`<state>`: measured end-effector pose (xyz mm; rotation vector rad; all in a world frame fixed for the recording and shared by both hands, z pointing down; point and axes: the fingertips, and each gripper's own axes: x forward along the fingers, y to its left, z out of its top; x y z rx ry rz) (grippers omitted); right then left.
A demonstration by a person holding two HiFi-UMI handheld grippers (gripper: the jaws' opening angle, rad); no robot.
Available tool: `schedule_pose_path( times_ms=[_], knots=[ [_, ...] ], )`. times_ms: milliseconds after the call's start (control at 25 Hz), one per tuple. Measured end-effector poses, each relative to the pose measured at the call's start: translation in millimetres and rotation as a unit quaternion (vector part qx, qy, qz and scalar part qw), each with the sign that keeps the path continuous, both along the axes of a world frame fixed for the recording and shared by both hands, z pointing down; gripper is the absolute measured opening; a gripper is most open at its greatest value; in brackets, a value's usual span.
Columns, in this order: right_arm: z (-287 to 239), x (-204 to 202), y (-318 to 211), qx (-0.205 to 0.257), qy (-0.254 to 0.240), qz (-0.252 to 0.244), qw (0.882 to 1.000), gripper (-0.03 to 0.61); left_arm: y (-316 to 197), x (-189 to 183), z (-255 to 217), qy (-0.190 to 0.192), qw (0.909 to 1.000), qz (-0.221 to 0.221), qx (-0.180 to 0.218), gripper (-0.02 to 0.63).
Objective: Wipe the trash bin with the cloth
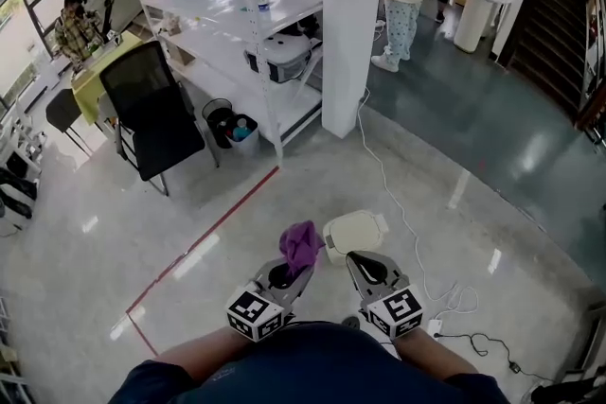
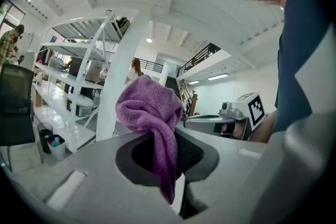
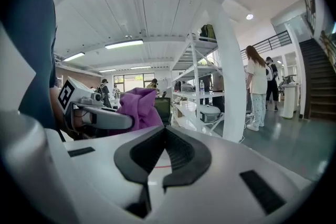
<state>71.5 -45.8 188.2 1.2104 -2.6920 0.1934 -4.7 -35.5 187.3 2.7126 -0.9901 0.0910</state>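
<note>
A purple cloth [image 1: 301, 244] bunches out of my left gripper [image 1: 299, 268], which is shut on it; in the left gripper view the cloth [image 2: 152, 113] hangs down between the jaws. A cream trash bin [image 1: 356, 232] with a closed lid stands on the floor just ahead of both grippers. My right gripper [image 1: 353, 257] is held beside the left one, near the bin's front edge, jaws shut with nothing between them [image 3: 164, 128]. Both grippers point upward and away from the floor. The right gripper view shows the cloth [image 3: 137, 107] to its left.
A white pillar [image 1: 352, 24] and white shelving [image 1: 237, 14] stand ahead, with small bins [image 1: 230, 125] under the shelf and a black chair [image 1: 151, 114] to the left. A white cable [image 1: 398, 203] runs across the floor past the bin. People stand further back.
</note>
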Motion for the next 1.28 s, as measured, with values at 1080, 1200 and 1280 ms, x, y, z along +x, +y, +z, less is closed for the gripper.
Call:
schedule_pose_path(
  times_ms=[1080,1200,1280],
  knots=[
    [-39.5,-43.7,50.1,0.026,-0.016,-0.085,0.996,0.009,26.9,1.5,-61.3,0.002,0.9985,-0.006,0.054,0.054],
    [-40.0,-46.9,52.4,0.026,-0.017,-0.087,0.996,0.009,29.3,-0.7,-59.8,0.001,0.9985,-0.009,0.053,0.054],
    [-38.4,-48.6,53.8,0.026,-0.017,-0.089,0.996,0.009,31.4,-1.1,-57.7,0.0,0.9986,-0.009,0.053,0.054]
  ],
)
